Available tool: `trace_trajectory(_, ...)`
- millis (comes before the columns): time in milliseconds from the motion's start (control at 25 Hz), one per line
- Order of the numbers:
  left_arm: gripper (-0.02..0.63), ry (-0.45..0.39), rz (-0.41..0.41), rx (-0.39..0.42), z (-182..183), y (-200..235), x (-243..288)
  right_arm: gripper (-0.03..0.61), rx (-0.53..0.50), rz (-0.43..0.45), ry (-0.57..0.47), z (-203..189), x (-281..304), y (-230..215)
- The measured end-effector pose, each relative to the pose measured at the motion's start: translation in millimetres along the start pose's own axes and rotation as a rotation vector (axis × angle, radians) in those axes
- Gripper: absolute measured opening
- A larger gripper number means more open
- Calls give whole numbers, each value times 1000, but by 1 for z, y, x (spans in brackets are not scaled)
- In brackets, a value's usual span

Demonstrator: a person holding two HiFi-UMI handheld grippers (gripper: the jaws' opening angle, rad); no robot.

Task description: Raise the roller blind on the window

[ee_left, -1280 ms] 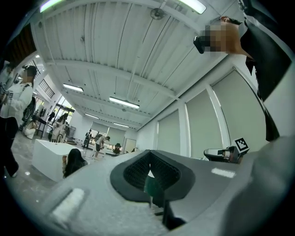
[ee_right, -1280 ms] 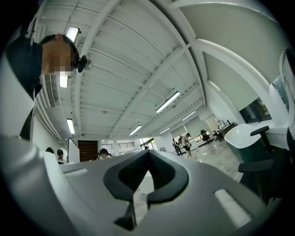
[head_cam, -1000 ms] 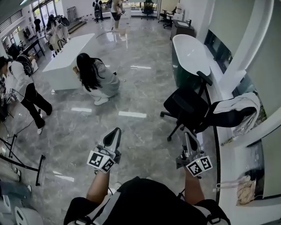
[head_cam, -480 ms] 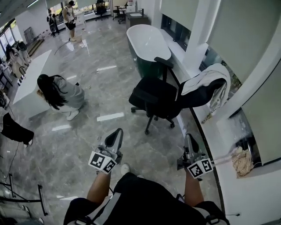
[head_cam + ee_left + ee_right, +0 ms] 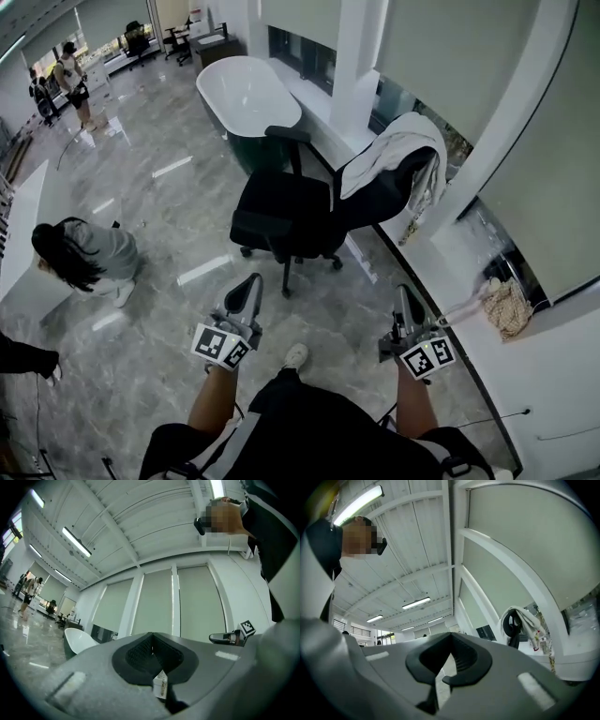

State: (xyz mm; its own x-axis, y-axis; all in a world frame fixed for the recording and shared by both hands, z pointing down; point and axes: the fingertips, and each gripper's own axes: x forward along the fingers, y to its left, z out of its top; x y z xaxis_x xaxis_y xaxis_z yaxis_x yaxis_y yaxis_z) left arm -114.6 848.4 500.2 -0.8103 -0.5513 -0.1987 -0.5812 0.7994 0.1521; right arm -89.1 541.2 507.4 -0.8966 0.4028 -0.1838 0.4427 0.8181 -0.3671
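grey polished floor (image 5: 169, 187) fills a large open room, with a wall of tall windows to the right of both tools. the roller blind (image 5: 441, 47) is drawn down over the glass, ahead of the right gripper (image 5: 406, 300) and up to its right, well apart from the jaws. from the left gripper (image 5: 247, 284) it lies further off, across the right one. both pairs of jaws are pressed together with nothing between them, as each gripper view confirms – left gripper (image 5: 151, 641), right gripper (image 5: 449, 644), and pale blind panels beyond, roller blind (image 5: 197, 602), roller blind (image 5: 525, 541).

no pull cord or chain can be made out, so the first risk is reaching for the wrong thing – pinching the blind fabric or its bottom bar would crease it, not raise it. an office chair (image 5: 286, 211) stands straight ahead of the jaws with a jacket (image 5: 389, 150) draped over its back, between the left jaws and the windows; a hanging sleeve could snag a jaw on the way in. a tan bundle (image 5: 506, 307) sits on the window ledge (image 5: 525, 375) just right of the right jaws and could be knocked off. the jaws must also part before they can take anything. pulling the wrong run of a looped cord would, i judge, only drive the blind down harder.
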Motion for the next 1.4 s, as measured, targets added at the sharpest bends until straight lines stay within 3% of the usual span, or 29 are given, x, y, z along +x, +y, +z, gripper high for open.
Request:
trace_trajectory(320, 3, -26, -138, -27, 5, 31, 87, 0, -59, -82, -49, 21, 54, -22)
trace_trajectory(440, 3, -25, -181, -23, 2, 45, 112, 0, -17, -101, -96, 31, 67, -30)
trace_trajectory(720, 3, -5, -297, -71, -30, 46, 172, 0, -40, -270, -159, 40, 48, -72)
trace_trajectory(1040, 3, 38, -495, -124, -56, -16, 239, 0, -108, -429, -200, 61, 5, -100)
trace_trajectory(1400, 3, 62, -640, -116, -73, -124, 304, 0, -116, -544, -297, 111, -69, -171)
